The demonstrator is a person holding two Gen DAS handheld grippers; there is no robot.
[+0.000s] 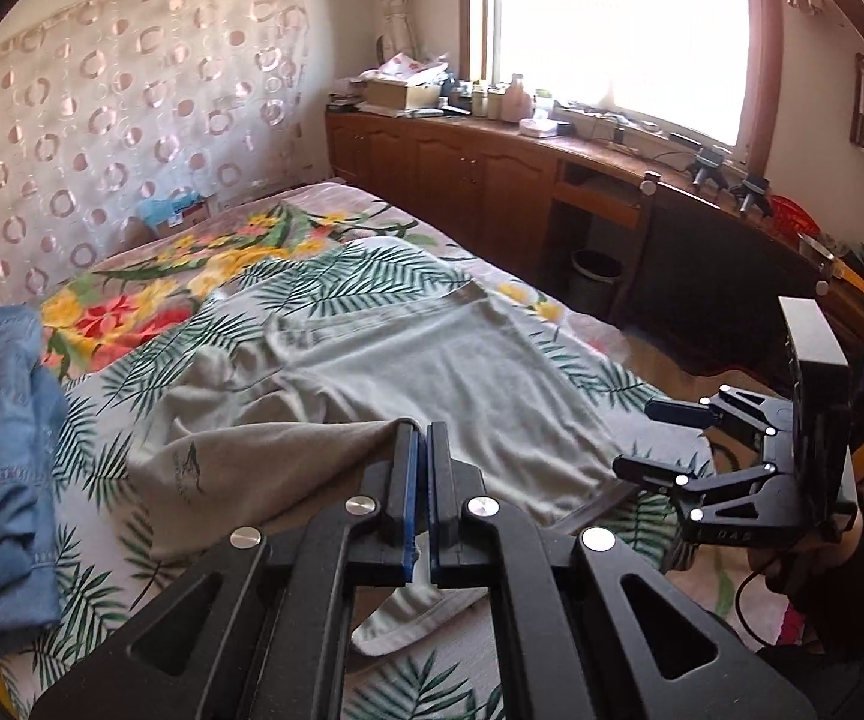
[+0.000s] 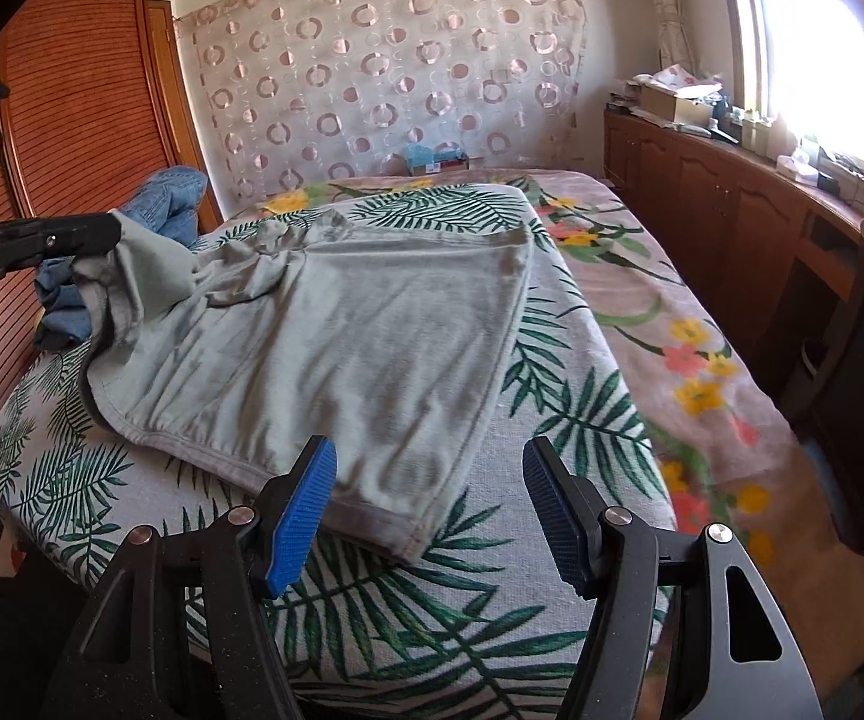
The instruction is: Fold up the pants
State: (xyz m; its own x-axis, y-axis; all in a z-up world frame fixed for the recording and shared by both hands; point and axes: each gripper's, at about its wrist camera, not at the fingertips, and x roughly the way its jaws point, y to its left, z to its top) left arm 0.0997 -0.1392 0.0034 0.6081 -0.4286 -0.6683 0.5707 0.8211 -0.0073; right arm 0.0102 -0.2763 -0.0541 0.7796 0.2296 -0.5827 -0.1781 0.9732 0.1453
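Grey pants [image 1: 432, 360] lie spread on a leaf-print sheet [image 1: 102, 420] on the bed. My left gripper [image 1: 422, 429] is shut on a bunched edge of the grey cloth, which hangs down below the fingers. In the right wrist view this left gripper [image 2: 111, 234] holds that corner of the pants [image 2: 342, 330] raised off the sheet [image 2: 432, 600] at the left. My right gripper [image 2: 429, 456] stands open just above the near hem of the pants, with nothing pinched. It also shows at the right edge of the left wrist view, right gripper [image 1: 636, 437], held by a hand in a dark sleeve.
Blue jeans [image 1: 6, 450] lie heaped at the bed's left side, jeans [image 2: 168, 198] beside a slatted wooden wardrobe [image 2: 72, 90]. A floral blanket [image 2: 672, 330] covers the far side. Wooden cabinets [image 1: 462, 168] with clutter run under the window, with a waste bin [image 1: 594, 276] and dark chair [image 1: 702, 276].
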